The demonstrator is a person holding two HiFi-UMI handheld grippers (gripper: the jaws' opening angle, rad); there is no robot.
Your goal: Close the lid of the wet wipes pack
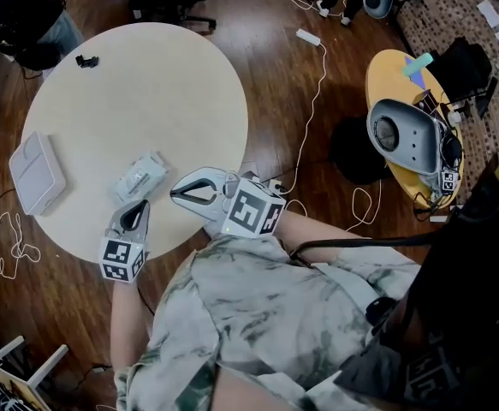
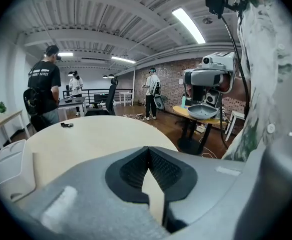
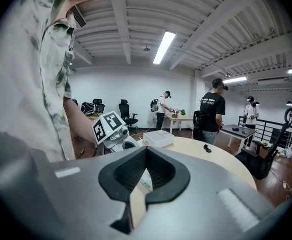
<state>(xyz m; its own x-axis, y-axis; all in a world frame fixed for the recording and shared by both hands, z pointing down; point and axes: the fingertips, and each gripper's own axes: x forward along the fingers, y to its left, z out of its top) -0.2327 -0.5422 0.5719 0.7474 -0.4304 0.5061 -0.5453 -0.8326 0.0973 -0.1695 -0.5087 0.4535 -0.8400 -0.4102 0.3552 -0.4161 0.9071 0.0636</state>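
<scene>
Left tongs (image 1: 139,205) and right tongs (image 1: 174,193) are both closed on nothing, their tips meeting. The wipes pack (image 1: 140,175) lies flat on the round desk (image 1: 172,84), toward 6 o'clock from its centre. The left tongs hover near the pack's 6 o'clock side, the right tongs at its 4 o'clock. Whether either touches the pack is unclear. A white box (image 1: 37,174) sits at the desk's 9 o'clock edge and a small black item (image 1: 86,60) at 11 o'clock

Pale wet wipes pack (image 1: 140,176), lying flat
</scene>
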